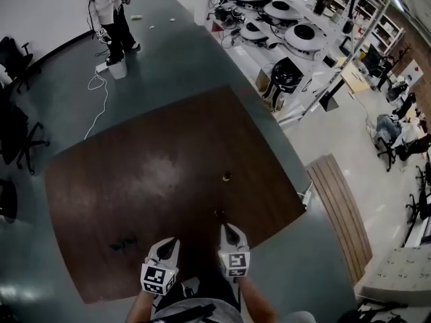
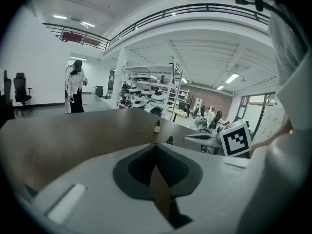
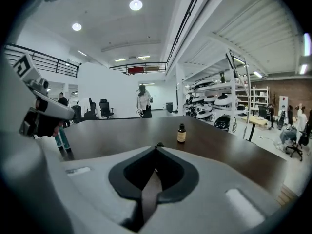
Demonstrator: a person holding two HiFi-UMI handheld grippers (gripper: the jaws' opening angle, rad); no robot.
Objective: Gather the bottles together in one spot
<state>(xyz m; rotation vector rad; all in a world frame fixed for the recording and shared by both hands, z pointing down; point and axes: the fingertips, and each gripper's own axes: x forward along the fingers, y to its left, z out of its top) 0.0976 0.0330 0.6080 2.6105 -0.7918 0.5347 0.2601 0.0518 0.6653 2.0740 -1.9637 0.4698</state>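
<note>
over the near edge of the brown surface (image 1: 121, 194) both claws hang empty: left claw (image 1: 172, 243) pinched closed, right claw (image 1: 227, 229) closed tight too. near bottle (image 1: 219, 213) stands upright just ahead of the right claw's tips; far bottle (image 1: 226, 175) stands further out, apart from it.

A: Head view is dim and murky; the table (image 1: 135, 180) carries a pale sheen at its middle.
B: Gripper views are brighter under ceiling lamps (image 3: 136, 5), bulging at the edges, black corners, near foreground soft.
</note>
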